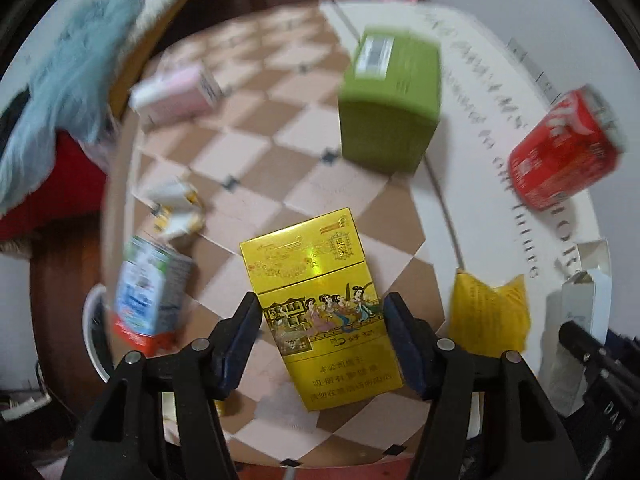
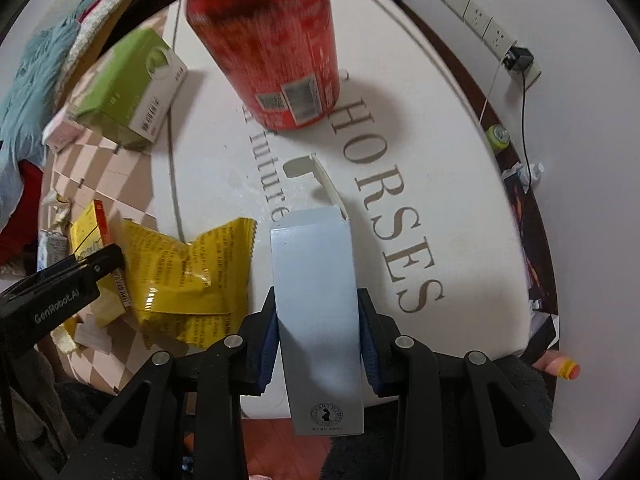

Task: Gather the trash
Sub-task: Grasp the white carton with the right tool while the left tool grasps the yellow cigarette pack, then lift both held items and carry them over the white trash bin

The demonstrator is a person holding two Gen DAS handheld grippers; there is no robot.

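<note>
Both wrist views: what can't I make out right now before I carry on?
- Left wrist: pink box, carton and crumpled wrapper are motion-blurred, print unreadable.
- Left wrist: right gripper cut off by the edge.
- Right wrist: grey box hides the table behind it.
- Right wrist: can top is cut off by the edge.
- Neither view shows a trash bin.

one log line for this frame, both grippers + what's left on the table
left gripper: shut on yellow cigarette pack | right gripper: shut on pale carton | left: red can, green box, yellow wrapper
</note>
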